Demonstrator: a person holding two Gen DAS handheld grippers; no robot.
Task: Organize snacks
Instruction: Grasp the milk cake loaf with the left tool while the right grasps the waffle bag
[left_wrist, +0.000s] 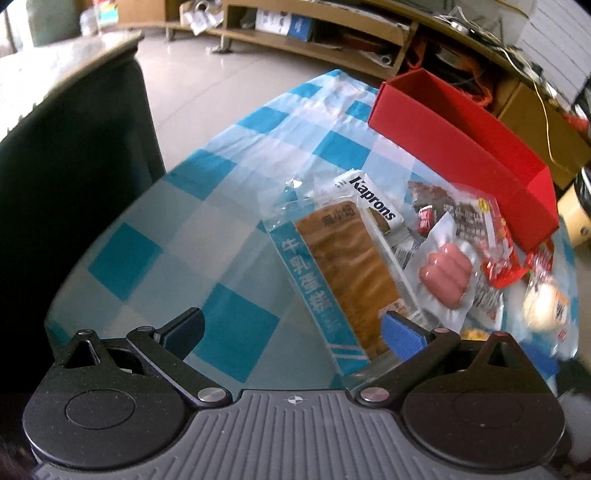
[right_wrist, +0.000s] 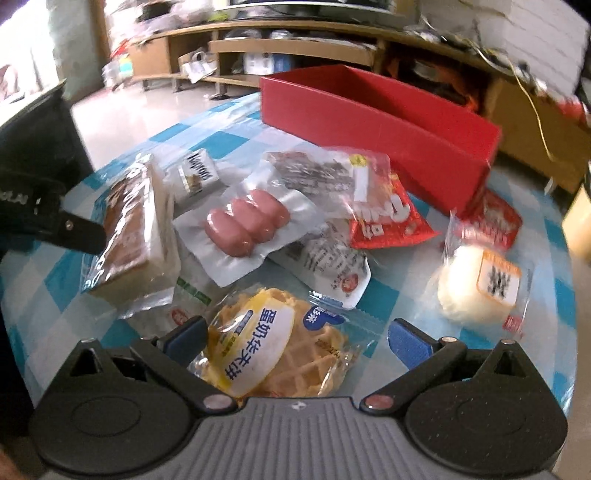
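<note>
Left wrist view shows your left gripper (left_wrist: 293, 332) with jaws spread wide, its right pad over the near end of the milk cake pack (left_wrist: 340, 273) lying on the checkered desk (left_wrist: 155, 236). Your right gripper (right_wrist: 299, 339) is likewise released, straddling the waffle pack (right_wrist: 280, 350). Sausages (right_wrist: 245, 221), a round bun (right_wrist: 476, 288) and red snack bags (right_wrist: 391, 221) lie just before the red box (right_wrist: 388, 122).
</note>
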